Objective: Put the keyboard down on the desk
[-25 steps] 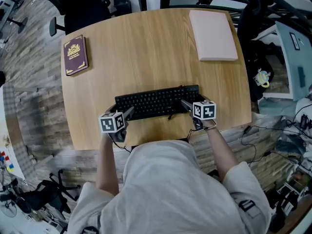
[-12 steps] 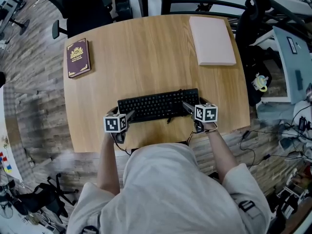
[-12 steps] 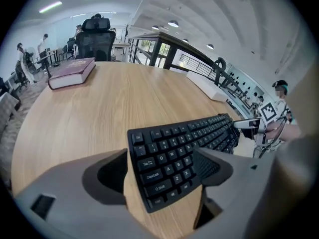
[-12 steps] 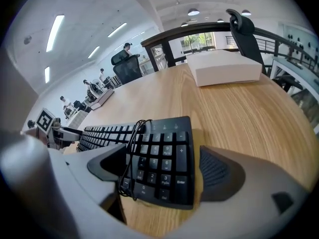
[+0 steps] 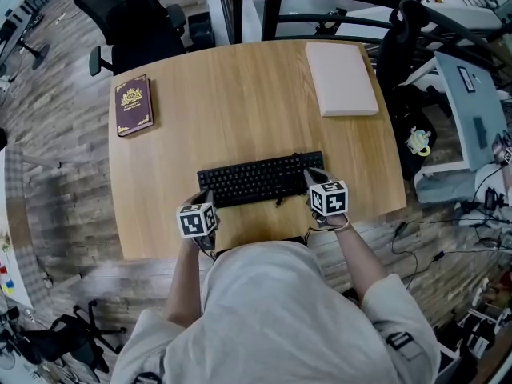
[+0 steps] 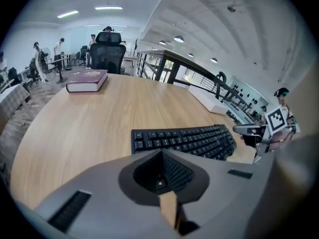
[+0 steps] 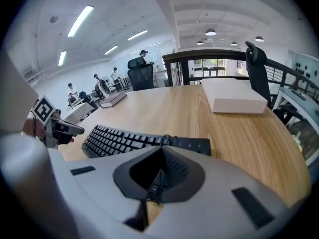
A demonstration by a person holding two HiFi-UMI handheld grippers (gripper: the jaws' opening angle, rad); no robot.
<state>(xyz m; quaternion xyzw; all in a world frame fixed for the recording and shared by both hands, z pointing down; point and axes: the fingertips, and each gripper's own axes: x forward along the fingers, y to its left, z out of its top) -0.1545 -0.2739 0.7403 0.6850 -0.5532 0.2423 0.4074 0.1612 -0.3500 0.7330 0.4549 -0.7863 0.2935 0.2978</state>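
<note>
**As the keyboard (image 5: pixel 260 179) lies flat on the desk (image 5: pixel 240 102), a gripper sits at each of its ends**

While the person leans over the near edge of the round-cornered wooden desk, the black keyboard rests on its surface. It lies parallel to that edge and just inside it, about midway between the left and right edges. The left gripper (image 5: pixel 206 200) points at the keyboard's near left corner, and the right gripper (image 5: pixel 314 179) points at its near right corner. Each marker cube sits close to the desk's near edge.

In the left gripper view the two grey jaws are drawn close together. Only a thin slit remains below their notch, and desk wood shows through it, while rows of keys show through the notch itself. The right gripper view shows the same: the jaws are nearly closed, with keys and the keyboard's right end visible beyond them. No view settles whether either gripper's tips touch the keyboard.

A maroon book (image 5: pixel 133 105) lies toward the far left corner. A flat white box (image 5: pixel 342 68) lies at the far right corner. Both are well apart from the keyboard. A black office chair (image 5: pixel 132 14) stands beyond the far edge.
</note>
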